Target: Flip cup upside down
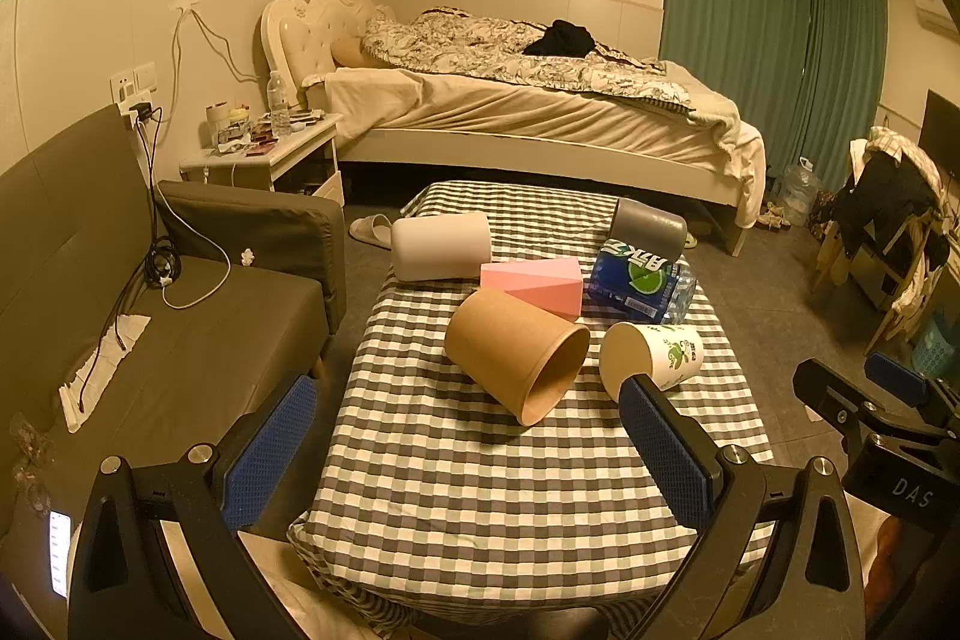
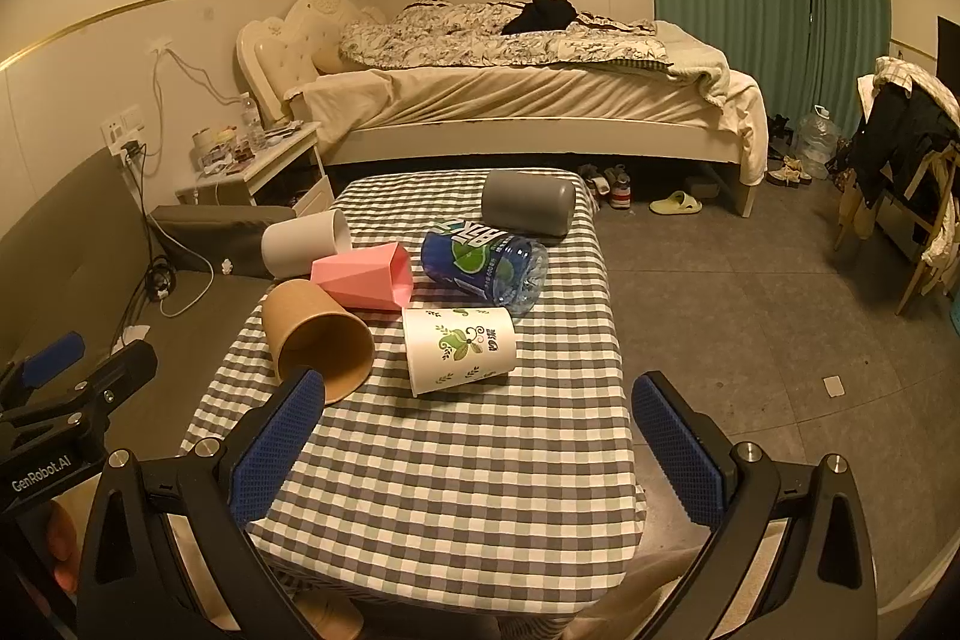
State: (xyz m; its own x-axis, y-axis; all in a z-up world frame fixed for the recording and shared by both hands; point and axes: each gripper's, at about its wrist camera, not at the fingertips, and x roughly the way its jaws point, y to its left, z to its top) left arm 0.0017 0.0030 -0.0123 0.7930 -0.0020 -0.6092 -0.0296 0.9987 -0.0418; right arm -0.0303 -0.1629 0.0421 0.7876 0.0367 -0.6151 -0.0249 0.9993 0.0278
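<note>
Several cups lie on their sides on a checked table: a brown paper cup, a white paper cup with green print, a pink faceted cup, a white cup and a grey cup. My left gripper is open and empty above the table's near end. My right gripper is open and empty, near the white printed cup.
A blue-labelled plastic bottle lies among the cups. A grey sofa stands left of the table, a bed behind it, a chair with clothes at the right. Bare floor lies right of the table.
</note>
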